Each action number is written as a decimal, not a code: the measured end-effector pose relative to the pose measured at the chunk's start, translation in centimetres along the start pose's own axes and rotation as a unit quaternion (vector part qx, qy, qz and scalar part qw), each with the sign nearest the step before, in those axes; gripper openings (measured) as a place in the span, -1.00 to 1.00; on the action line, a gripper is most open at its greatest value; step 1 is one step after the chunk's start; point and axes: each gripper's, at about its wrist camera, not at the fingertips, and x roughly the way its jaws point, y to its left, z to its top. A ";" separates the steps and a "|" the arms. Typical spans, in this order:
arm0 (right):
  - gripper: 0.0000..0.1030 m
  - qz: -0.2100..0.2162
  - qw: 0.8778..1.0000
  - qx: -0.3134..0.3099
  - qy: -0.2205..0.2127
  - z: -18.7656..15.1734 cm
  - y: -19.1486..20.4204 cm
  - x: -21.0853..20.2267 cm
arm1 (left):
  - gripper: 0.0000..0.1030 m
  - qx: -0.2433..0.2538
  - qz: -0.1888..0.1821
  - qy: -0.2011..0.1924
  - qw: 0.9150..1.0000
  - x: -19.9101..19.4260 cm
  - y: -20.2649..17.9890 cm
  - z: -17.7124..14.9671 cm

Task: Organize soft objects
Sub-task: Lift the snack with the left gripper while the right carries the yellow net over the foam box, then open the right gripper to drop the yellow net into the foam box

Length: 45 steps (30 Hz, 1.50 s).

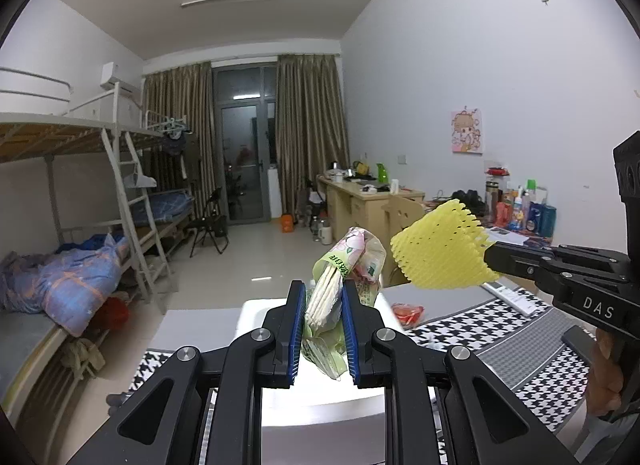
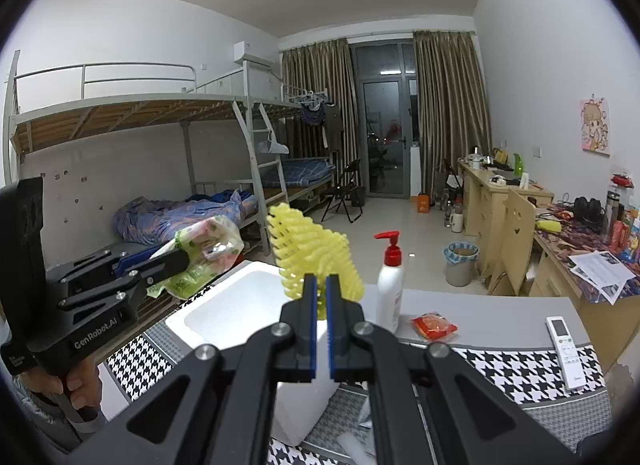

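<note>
Left gripper (image 1: 323, 339): clamped on one green tissue pack (image 1: 352, 265), long axis pointing toward 12 o'clock.
Right gripper (image 2: 320, 329): shut tight on one yellow foam fruit net (image 2: 312, 253), fanning up at 12.
White foam box (image 2: 224, 305): one, open-topped, on the tabletop (image 2: 500, 321) just below both loads; left gripper nearer.
Beyond, 1 o'clock: one pump bottle (image 2: 390, 285), one red packet (image 2: 434, 326).

- A shared dormitory room is being shown.
- One wall is being lined by metal bunk beds (image 2: 160, 137) with rumpled bedding (image 2: 180, 217).
- The opposite wall is being occupied by cluttered wooden desks (image 2: 496, 193).
- The balcony door (image 2: 386, 137) is being framed by curtains (image 2: 452, 113).
</note>
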 end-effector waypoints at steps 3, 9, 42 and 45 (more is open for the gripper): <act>-0.88 0.008 1.000 -0.001 0.003 0.2 0.8 0.4 | -0.62 -0.004 0.007 -0.001 1.000 -0.1 0.6 0.0; -0.88 0.028 1.000 -0.007 0.012 0.4 2.5 1.5 | -0.62 -0.010 0.020 -0.002 1.000 -0.3 1.9 -0.1; 0.37 0.066 0.991 0.006 0.117 -1.5 4.7 7.9 | -0.62 -0.031 0.037 0.012 0.999 0.4 4.4 -0.5; 0.49 0.062 0.992 0.000 0.111 -1.3 4.7 7.5 | -0.62 -0.031 0.035 0.014 0.999 0.5 4.4 -0.6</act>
